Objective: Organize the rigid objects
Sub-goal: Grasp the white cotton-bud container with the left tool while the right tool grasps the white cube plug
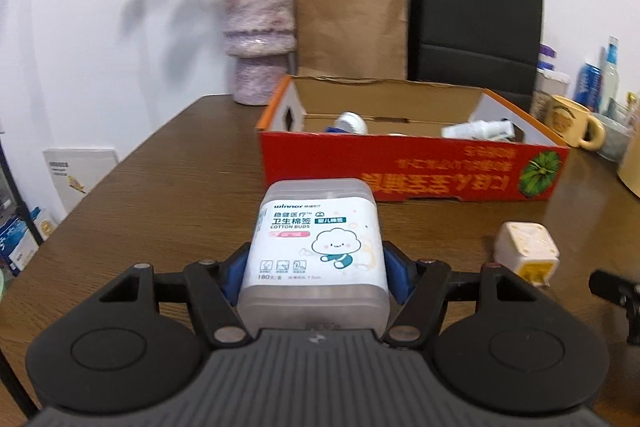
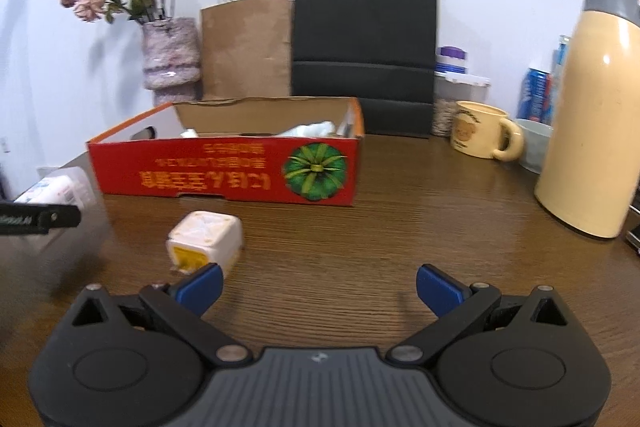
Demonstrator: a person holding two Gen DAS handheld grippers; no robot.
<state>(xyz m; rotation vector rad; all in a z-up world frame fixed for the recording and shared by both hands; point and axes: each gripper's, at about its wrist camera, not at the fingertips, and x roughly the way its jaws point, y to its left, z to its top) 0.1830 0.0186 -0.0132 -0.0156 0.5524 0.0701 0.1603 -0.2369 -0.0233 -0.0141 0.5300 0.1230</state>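
The left gripper (image 1: pixel 316 267), clamped on the cotton-bud box (image 1: pixel 316 243) (long axis pointing ahead), has the red carton (image 1: pixel 412 167) at twelve o'clock, while the right gripper (image 2: pixel 318 287) gapes empty with the white plug (image 2: pixel 206 239) at ten o'clock.

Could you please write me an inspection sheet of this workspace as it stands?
Surface: brown wooden table, bare between the things on it.
Job's things: cotton bud box held in the left gripper; white plug adapter lying on the table; red cardboard box open, with a few items inside.
Clutter: cream thermos, bear mug, bowl, blue can, vase of dried flowers, brown paper bag, black paper bag.
Grippers: left gripper shut on the cotton bud box; right gripper open, holding nothing, just right of the adapter.
Cables: nothing seen.
Surroundings: white wall; boxes on the floor to the left.
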